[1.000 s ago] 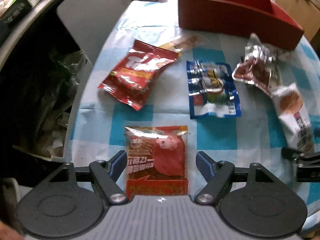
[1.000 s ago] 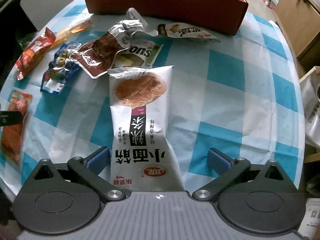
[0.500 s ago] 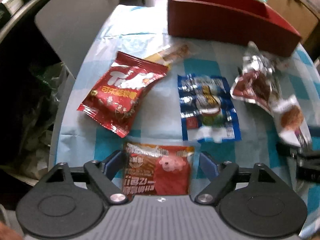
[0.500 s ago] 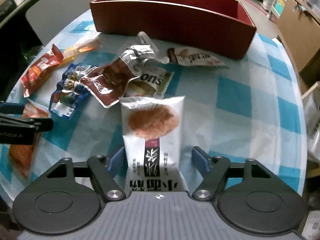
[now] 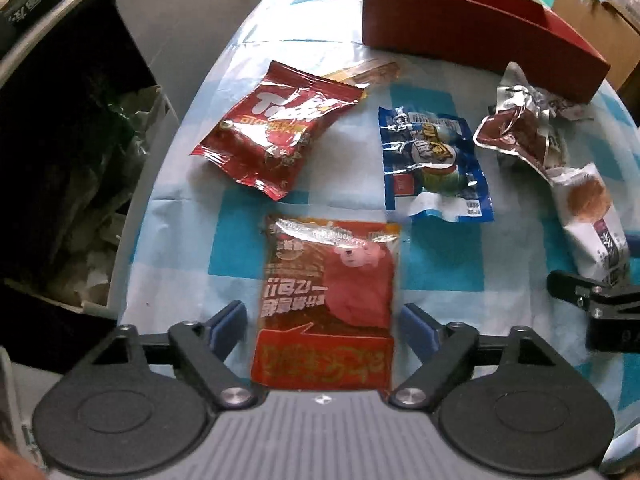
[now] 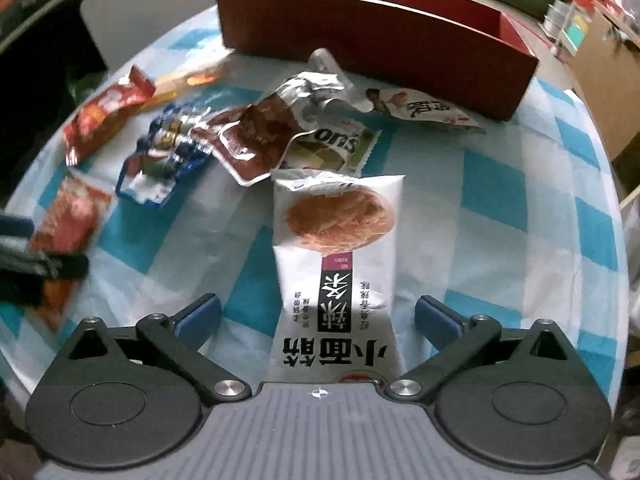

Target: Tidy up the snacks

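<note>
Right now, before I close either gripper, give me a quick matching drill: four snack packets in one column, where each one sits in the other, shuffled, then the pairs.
Things:
1. orange-red flat packet with a pink pig
2. white noodle packet with black characters
3. blue foil packet
4. white-and-red sachet with a brown end

Places:
A. next to the dark red box
B. between the open right gripper fingers
C. on the checked cloth, past the pig packet
D. between the open left gripper fingers

Pairs: 1-D, 2-B, 3-C, 4-A

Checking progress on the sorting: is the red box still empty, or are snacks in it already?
Cannot tell fully. The red box shows only bare inner wall; its floor is hidden. Every visible snack, including the white noodle packet, lies outside on the tablecloth.
</note>
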Tool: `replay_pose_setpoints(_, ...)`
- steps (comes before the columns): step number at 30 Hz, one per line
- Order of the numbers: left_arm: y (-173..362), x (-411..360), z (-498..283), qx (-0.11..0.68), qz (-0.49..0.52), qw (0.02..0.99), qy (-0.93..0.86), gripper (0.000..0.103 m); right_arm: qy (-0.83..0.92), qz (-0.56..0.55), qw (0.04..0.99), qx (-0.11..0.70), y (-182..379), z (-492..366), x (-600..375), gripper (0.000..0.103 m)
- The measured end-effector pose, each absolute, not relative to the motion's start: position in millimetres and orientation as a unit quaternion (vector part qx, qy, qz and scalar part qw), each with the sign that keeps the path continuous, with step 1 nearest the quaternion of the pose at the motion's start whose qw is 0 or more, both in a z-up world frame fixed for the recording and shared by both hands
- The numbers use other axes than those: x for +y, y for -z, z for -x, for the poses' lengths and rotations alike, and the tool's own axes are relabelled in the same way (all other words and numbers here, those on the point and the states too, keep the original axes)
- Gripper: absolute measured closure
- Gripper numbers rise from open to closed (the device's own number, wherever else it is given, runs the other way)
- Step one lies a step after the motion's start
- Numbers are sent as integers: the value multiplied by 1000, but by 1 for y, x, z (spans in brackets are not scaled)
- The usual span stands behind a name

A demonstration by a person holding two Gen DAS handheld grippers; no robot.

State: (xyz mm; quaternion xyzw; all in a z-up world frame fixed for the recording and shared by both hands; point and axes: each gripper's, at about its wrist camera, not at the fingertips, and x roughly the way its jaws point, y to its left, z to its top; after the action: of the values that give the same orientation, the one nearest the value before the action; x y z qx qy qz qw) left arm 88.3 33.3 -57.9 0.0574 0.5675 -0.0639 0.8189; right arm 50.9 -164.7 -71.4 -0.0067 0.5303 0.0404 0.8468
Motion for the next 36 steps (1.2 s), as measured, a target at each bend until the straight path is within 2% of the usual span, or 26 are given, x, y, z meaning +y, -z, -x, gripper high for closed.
replay_pose_setpoints(2, 55, 36, -88, 566, -56, 820, 62, 39, -24, 13, 850, 526, 67, -49, -166, 14)
replay_pose_setpoints(4, 53, 40, -86, 564, -55, 821, 65, 40, -28, 11, 852, 523, 64, -46, -168, 33)
replay_pose_setpoints(7, 53, 43, -84, 564, -52, 821, 68, 41, -20, 1, 852, 524, 62, -42, -170, 45)
replay_pose_setpoints(12, 46, 35, -81, 568, -33, 816, 103, 42, -25, -17, 842, 539, 59, -28, -159, 49)
replay_pose_setpoints(30, 36, -2, -92, 541, -81, 825, 141, 42, -53, -11, 851, 522, 61, -38, -157, 48)
replay_pose_setpoints(36, 46, -9, -97, 544, -102, 821, 140, 40, -53, 3, 857, 513, 65, -42, -157, 39)
